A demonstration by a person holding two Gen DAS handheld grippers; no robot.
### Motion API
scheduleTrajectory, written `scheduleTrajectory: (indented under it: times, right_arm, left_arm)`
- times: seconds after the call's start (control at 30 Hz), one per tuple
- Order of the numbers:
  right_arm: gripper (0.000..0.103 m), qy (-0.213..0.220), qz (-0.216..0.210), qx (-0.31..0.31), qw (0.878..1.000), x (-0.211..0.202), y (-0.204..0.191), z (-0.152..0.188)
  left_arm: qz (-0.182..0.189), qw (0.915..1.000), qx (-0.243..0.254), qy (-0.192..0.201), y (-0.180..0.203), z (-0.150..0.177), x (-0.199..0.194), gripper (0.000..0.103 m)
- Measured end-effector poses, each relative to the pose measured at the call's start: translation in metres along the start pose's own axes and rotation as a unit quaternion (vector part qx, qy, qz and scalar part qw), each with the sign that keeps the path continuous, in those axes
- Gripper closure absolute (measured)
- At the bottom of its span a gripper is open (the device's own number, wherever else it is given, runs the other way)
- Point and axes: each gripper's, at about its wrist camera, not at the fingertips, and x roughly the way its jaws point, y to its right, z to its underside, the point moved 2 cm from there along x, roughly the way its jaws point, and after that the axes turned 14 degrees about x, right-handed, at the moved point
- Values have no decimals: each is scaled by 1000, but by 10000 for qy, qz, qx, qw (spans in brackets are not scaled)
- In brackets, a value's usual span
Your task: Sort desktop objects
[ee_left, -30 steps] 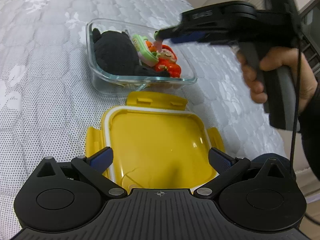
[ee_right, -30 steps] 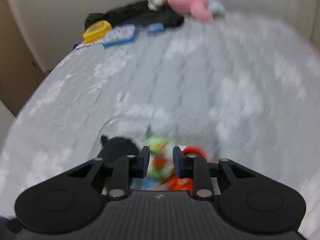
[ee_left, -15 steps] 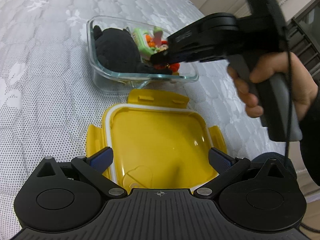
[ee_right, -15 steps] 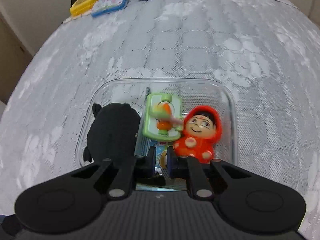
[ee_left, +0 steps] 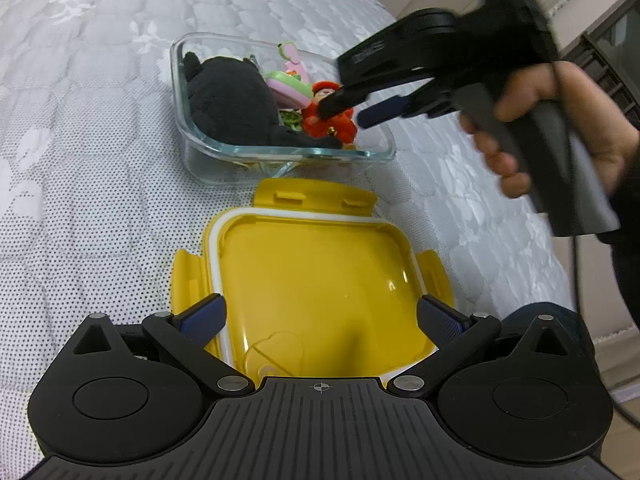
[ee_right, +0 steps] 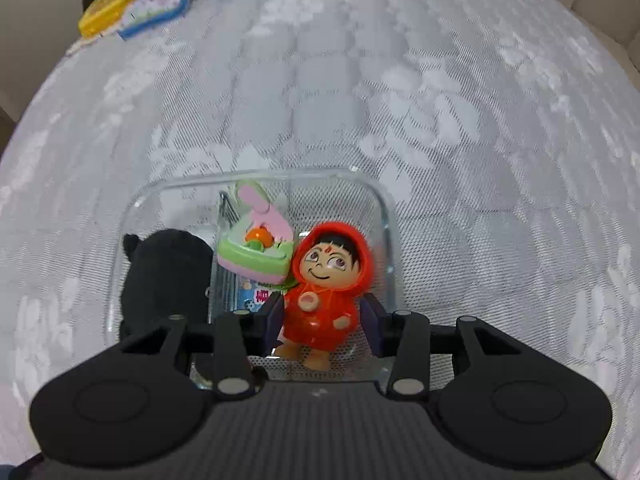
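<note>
A clear glass container sits on a quilted white mattress, and its contents run left to right in the right wrist view: a black plush toy fills the left side against the wall, a green and pink cake-shaped toy leans in the middle over a small printed card lying on the bottom, and a red-hooded figurine stands at the right of the group, touching the cake toy. The right claw points steeply down into the container with its jaws opening; the figurine's body is between the two pads, the left pad just beside it, the right pad apart from it, so nothing is gripped. In the left wrist view a hand holds that claw's handle above the container's right part. Nearer that camera, just in front of the container, a yellow lid with a white seal and side flaps lies inner side up on the mattress. The left claw hangs over the lid's near edge with its jaws released and spread wide, a pad near each side of the lid, clasping nothing. At the far left edge of the mattress lie a yellow case and a blue-rimmed case.
</note>
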Motion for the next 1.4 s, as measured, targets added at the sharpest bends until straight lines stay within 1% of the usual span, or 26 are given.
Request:
scheduleTrajectory:
  times: [0.07,0.1,0.13,0.2,0.27,0.37,0.47,0.5,0.53,0.6,0.67,0.7,0.77,0.8,0.9,0.93,0.97,1.03,1.07,1.13,1.17,1.23,1.3,1.33,1.4]
  right_arm:
    - [49,62,224,-178,9996,11,-7,2]
    - [51,168,307,-347,9988,13,-11,4]
    - [51,293,385,-526,9974,13,-16,6]
    - [52,712,420,-821,9932,2,-22,12]
    - [52,1146,585,-1362,9823,-10,-32,21]
    - [52,1523,973,-2024,9625,-18,-45,37]
    - [52,1791,1176,-2301,9493,-24,-50,47]
    - [52,1866,1172,-2342,9469,-26,-50,48]
    - [51,1827,1119,-2329,9486,-25,-49,47]
    - [51,1581,975,-2215,9573,-21,-43,42]
    - [51,1284,736,-1888,9708,-20,-34,33]
    - [51,1279,605,-1643,9762,-25,-28,28]
    - [54,1453,367,-1104,9825,-39,-15,16]
    - [55,1540,277,-887,9837,-46,-9,11]
    - [60,1723,115,-503,9837,-56,2,-3]
    - [66,1717,63,-453,9841,-56,3,-6]
    - [68,1662,17,-474,9849,-54,2,-6]
    - [69,1577,-62,-535,9860,-48,0,-5]
    - [69,1603,-97,-619,9851,-45,-4,-2]
    - [69,1655,-245,-766,9829,-38,-13,4]
    - [69,1564,-373,-781,9839,-36,-17,7]
    - [69,1094,-606,-848,9885,-34,-24,11]
    - [69,597,-776,-1032,9898,-32,-32,14]
    - [69,457,-729,-1275,9881,-32,-36,17]
    - [70,292,-467,-1739,9832,-30,-42,27]
  left_arm:
    - [9,10000,-16,-1,-1,0,-1,0]
    - [14,10000,-23,4,-1,0,-1,0]
    - [18,10000,-28,15,-1,0,-2,0]
    - [20,10000,-23,20,-1,0,-2,0]
    - [22,10000,-16,23,-1,0,-3,0]
    - [24,10000,-6,29,-1,0,-3,0]
    - [27,10000,5,34,0,0,-4,0]
    - [28,10000,8,36,0,0,-4,0]
    - [29,10000,12,38,0,0,-4,0]
    - [31,10000,19,41,0,0,-5,0]
    - [20,10000,21,35,0,1,-4,0]
    - [14,10000,19,34,0,1,-4,0]
    - [22,10000,5,32,0,0,-4,0]
    - [29,10000,2,29,0,0,-3,0]
    - [29,10000,25,3,1,0,-3,0]
    - [26,10000,33,-6,1,0,-3,0]
    - [21,10000,34,-13,1,1,-3,0]
    - [9,10000,34,-28,1,1,-3,0]
    - [7,10000,27,-29,0,1,-2,0]
    - [6,10000,8,-29,-1,1,-2,0]
    - [7,10000,0,-32,-1,1,-2,0]
    - [5,10000,-9,-46,-1,0,-3,0]
    - [12,10000,-18,-59,-1,0,-2,0]
    - [20,10000,-17,-58,-1,0,-2,0]
    - [28,10000,-5,-51,-1,0,-2,0]
